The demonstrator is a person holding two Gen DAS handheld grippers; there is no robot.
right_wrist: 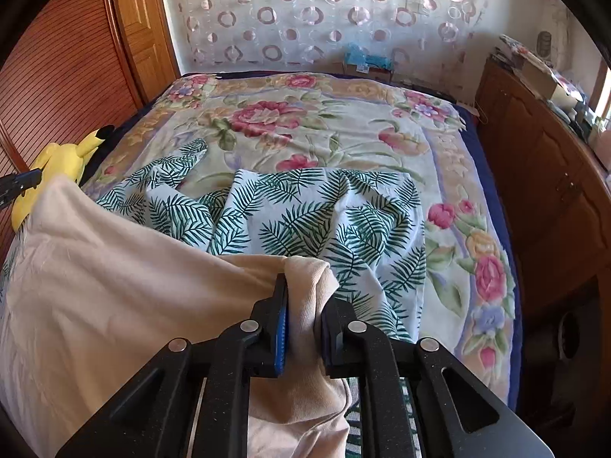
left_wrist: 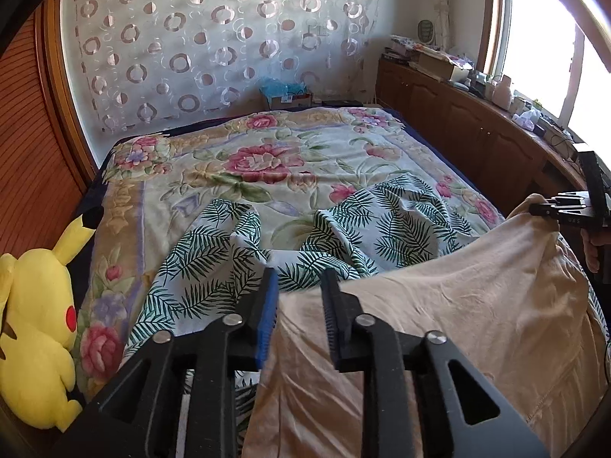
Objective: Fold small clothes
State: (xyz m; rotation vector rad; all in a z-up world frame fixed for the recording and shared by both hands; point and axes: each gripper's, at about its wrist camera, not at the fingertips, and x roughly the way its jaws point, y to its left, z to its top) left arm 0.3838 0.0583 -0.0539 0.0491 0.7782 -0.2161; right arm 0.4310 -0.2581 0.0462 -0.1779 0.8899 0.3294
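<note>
Note: your right gripper (right_wrist: 303,328) clamps the beige garment (right_wrist: 126,267); your left gripper (left_wrist: 299,305) stands narrowly open, the garment's near edge cut off.

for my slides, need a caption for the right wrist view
Right claw grips a beige garment over a fern-print cloth on a floral bed.

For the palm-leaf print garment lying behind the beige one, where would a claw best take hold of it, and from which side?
Probably the flat far-right corner of the palm-leaf garment, coming from the right side of the bed. There the edge lies smooth and single on the floral blanket, so one layer can be pinched. The left half is bunched into ridges, and the near part is covered by the beige garment.
</note>
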